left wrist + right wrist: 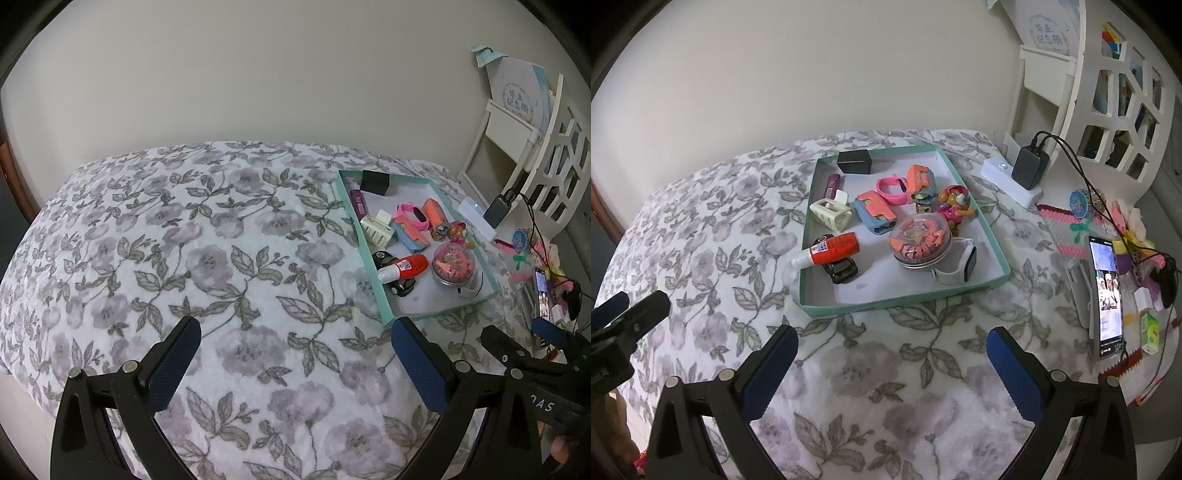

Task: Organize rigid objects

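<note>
Two handheld grippers hover over a table covered w/ a grey floral cloth (738, 206), both spread wide and holding nothing. Left gripper (295, 339) hangs above bare cloth, well left of the teal tray (384, 295); right gripper (892, 343) sits just in front of the tray's near wall (905, 301), fingers apart, blue pads (1015, 365) facing inward.

Inside the tray, the rigid objects lie loosely scattered. A black box (854, 161) rests against the far wall, a purple tube (833, 184) just in front of it. A cream hair claw (831, 213) sits mid-left, next to a blue-and-coral case (875, 214). A pink watch band (893, 190) lies between that case and a second coral piece (919, 182). A red-and-white bottle (831, 251) leans over the tray's left wall, its white cap outside, body resting on a black toy car (842, 271). A clear round container (919, 242) of orange bits stands near centre, touching a white smartwatch (956, 269) at front right. A small toy figure (955, 206) lies by the right wall.

Outside, right of the tray: a white power strip (1008, 181) w/ a black charger (1030, 168) plugged in, and a lit phone (1106, 295) propped on a stand amid small clutter. White shelving (1071, 92) stands behind.
</note>
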Tool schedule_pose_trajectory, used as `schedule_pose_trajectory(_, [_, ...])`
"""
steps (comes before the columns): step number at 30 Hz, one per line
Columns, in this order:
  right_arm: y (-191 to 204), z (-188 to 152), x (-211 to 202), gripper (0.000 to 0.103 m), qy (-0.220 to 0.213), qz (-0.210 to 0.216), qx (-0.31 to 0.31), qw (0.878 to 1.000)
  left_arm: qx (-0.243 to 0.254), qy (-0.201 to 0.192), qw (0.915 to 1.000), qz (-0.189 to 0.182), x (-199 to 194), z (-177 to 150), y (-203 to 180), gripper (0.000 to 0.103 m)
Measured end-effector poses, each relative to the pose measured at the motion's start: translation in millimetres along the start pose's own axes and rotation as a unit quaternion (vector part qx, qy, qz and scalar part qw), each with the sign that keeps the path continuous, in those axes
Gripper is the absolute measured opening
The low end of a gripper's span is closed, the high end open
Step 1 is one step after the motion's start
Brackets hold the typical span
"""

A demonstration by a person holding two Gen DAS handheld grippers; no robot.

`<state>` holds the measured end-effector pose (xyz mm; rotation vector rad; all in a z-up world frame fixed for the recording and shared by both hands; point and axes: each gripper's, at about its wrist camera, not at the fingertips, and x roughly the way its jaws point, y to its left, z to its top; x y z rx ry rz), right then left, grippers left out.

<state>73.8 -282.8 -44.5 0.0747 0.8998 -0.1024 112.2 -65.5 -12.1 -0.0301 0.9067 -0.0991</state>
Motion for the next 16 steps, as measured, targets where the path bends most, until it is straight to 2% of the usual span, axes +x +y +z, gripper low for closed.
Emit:
schedule_pose_trajectory(6, [0.6, -2.4, -4.6, 0.103, -0.007, -0.001, -0.005, 1.000, 0.009, 0.003, 0.9999, 0.013, 2.2, -0.9, -2.4, 0.103])
schedule_pose_trajectory(11, [0.0, -1.0, -5.8, 0.103, -0.011, 0.001, -0.006, 1.000, 0.008, 0.008, 0.9999, 0.009, 5.0, -0.8, -0.3, 0.102])
schedule_pose_trajectory(16, [0.4, -0.5, -4.2, 0.103, -0.008, 0.002, -0.009, 1.000, 0.012, -0.001, 0.9998, 0.016, 5.1, -1.7, -0.4, 0.102])
